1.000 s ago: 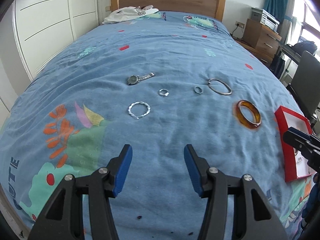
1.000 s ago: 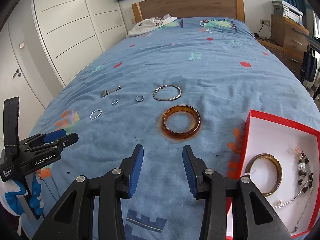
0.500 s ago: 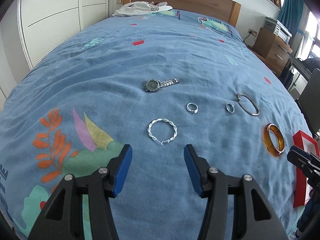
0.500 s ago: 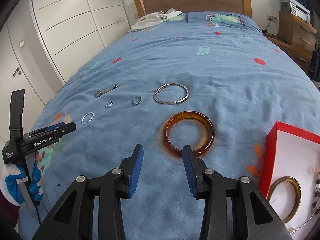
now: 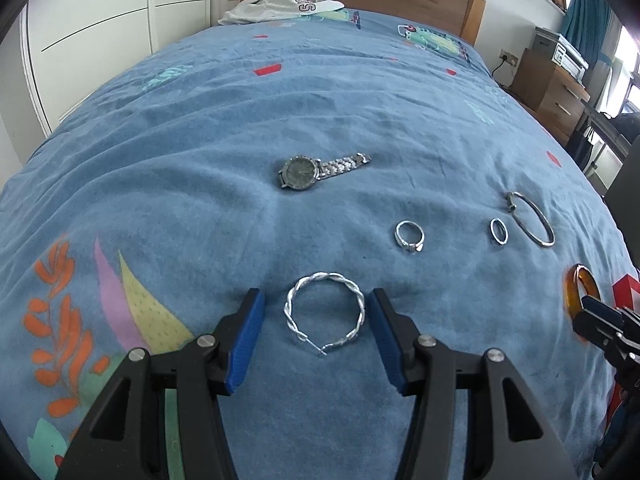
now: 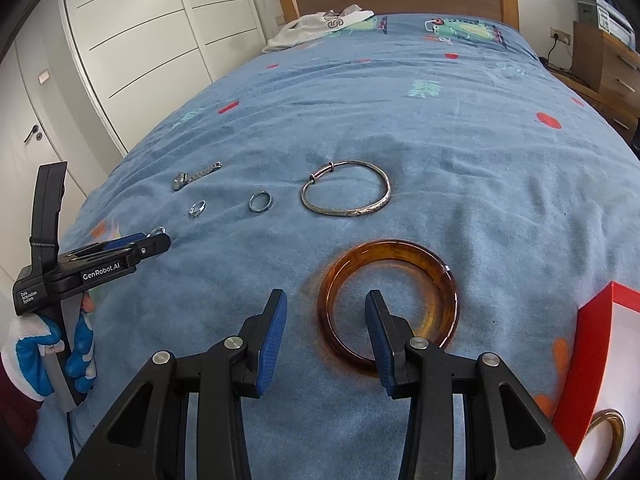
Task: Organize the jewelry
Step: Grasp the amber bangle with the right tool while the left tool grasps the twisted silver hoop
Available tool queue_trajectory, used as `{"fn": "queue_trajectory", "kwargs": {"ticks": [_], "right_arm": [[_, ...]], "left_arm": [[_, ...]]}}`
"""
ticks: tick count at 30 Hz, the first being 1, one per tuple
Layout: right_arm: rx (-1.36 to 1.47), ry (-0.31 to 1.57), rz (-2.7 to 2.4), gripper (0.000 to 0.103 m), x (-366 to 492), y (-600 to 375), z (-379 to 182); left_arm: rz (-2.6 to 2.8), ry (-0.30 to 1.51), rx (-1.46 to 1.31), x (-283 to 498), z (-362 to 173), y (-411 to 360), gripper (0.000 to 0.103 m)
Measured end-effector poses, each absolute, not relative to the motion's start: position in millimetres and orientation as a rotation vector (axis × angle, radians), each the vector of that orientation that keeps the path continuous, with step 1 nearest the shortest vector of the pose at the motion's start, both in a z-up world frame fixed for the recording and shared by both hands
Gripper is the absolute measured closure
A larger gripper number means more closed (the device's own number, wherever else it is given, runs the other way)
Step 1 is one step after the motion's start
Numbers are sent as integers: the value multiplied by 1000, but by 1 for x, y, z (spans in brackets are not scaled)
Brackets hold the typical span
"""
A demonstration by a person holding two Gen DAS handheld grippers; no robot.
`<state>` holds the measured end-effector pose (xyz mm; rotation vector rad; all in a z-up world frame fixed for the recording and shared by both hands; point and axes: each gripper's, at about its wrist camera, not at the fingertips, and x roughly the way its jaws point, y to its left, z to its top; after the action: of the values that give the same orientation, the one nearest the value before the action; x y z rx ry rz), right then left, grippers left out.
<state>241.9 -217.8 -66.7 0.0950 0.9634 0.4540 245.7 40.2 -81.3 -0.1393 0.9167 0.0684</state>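
Our left tool (image 5: 316, 320) sits open around the twisted silver hoop (image 5: 325, 317); our right tool (image 6: 326, 320) is open over the amber bangle's (image 6: 387, 304) rim. Either could slip on the soft bed (image 5: 320, 100).

Both grippers tilt downward with fingers apart and nothing pressed between them: the left gripper (image 5: 316, 320) spread wide, the right gripper (image 6: 326, 322) narrower; a gloved hand (image 6: 48, 356) holds the left one

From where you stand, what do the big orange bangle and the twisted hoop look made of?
The orange bangle: probably resin or glass, glossy and translucent, since the blue cover shows through it tinted amber. The twisted hoop: likely silver-toned metal, polished, with bright glints along its braided strands.
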Motion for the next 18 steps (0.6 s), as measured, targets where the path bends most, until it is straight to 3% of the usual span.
{"fn": "queue_trajectory", "kwargs": {"ticks": [8, 12, 18], "right_arm": [[63, 974, 455, 63, 243, -210, -80], [50, 978, 465, 92, 244, -208, -80], [67, 959, 469, 94, 236, -209, -71]], "left_arm": [[75, 886, -104, 243, -86, 36, 53], [69, 880, -87, 241, -84, 34, 65], [63, 870, -92, 233, -77, 33, 65]]}}
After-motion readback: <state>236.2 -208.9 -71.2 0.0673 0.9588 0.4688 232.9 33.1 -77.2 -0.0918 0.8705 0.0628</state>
